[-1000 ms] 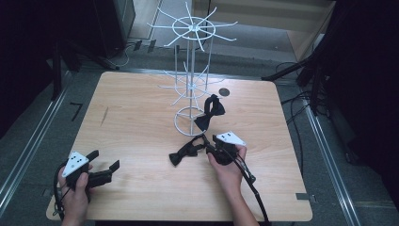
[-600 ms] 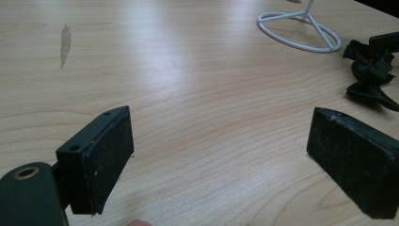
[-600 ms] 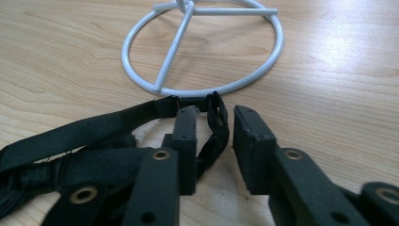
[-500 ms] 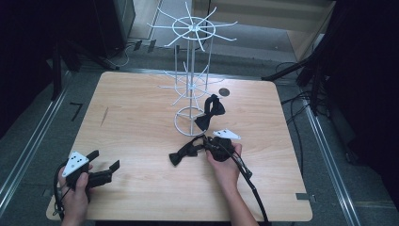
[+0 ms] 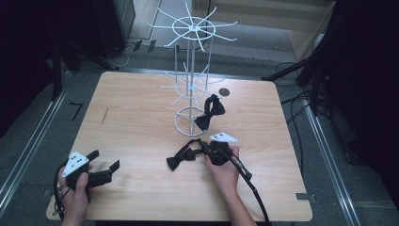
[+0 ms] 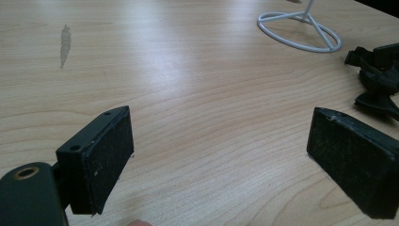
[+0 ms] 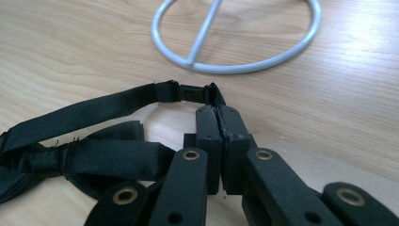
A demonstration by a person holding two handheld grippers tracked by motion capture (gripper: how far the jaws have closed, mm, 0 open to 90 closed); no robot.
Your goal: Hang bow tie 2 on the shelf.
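1. My right gripper (image 7: 217, 110) has its jaws pressed together on the strap of a black bow tie (image 5: 181, 157) lying on the wooden table (image 5: 131, 122).
2. The white wire display rack (image 5: 190, 84) stands just beyond, its ring base (image 7: 235, 35) near my jaws.
3. A second bow tie (image 5: 210, 112) rests against that base.
4. My left gripper (image 6: 221, 155) sits spread wide over bare wood, well apart.

It looked like a lab: a bare wooden table (image 5: 141, 117) stood on grey floor, floor rails (image 5: 28, 146) beside it, loose cables (image 5: 301, 108) and dark stands beyond.
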